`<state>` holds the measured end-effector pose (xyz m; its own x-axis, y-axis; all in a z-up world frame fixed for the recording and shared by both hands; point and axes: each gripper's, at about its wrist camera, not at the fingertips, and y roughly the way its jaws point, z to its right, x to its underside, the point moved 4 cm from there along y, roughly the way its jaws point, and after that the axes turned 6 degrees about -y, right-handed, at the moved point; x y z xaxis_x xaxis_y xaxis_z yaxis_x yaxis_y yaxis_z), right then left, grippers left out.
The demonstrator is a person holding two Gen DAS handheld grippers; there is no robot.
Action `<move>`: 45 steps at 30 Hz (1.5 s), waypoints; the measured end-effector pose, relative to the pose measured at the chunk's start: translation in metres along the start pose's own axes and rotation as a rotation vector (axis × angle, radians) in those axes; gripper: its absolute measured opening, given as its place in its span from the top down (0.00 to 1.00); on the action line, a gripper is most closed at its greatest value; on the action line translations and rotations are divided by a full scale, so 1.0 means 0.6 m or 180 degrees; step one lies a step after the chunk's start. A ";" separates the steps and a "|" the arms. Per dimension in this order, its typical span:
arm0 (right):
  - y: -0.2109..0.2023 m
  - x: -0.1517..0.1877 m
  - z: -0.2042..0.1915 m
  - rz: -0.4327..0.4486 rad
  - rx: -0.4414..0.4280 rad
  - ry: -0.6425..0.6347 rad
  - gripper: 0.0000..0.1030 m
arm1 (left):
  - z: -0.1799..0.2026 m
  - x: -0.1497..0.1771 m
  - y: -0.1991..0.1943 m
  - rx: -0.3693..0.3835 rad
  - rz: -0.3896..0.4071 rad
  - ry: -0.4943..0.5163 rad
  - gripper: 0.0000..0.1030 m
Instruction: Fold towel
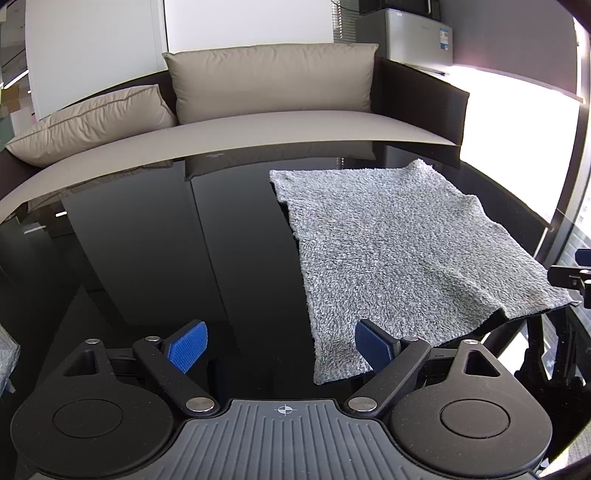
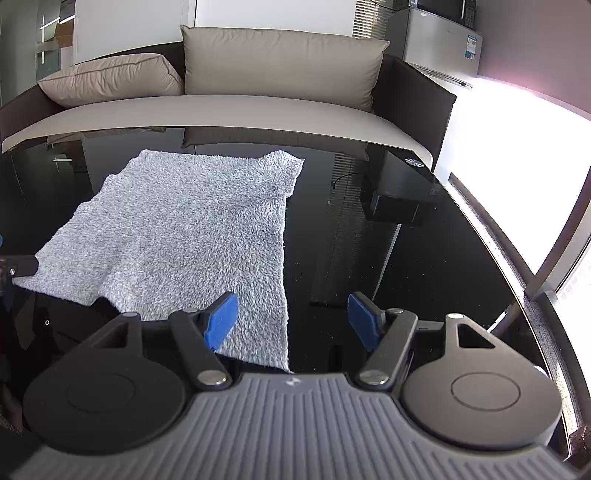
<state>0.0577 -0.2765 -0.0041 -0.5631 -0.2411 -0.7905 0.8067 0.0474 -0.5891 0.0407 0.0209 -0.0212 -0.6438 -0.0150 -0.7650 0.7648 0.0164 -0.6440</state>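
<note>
Clearly soft and limp, a fluffy grey towel lies spread on the black table; left gripper and right gripper gape empty at its near corners, likely best holds.

One grey towel lies on one black glass table. Two grippers show, the left gripper and the right gripper, each with two blue pads. Two beige cushions sit on one far sofa, and one silver fridge stands far right.
</note>
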 end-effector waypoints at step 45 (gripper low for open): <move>-0.018 0.029 0.006 -0.0162 -0.0366 0.0307 0.95 | 0.023 0.019 -0.016 0.0363 -0.0090 -0.0019 0.94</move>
<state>0.0396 -0.2845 -0.0108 -0.6218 -0.1520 -0.7683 0.7539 0.1494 -0.6397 0.0267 0.0069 -0.0238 -0.6654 -0.0198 -0.7462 0.7441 -0.0979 -0.6609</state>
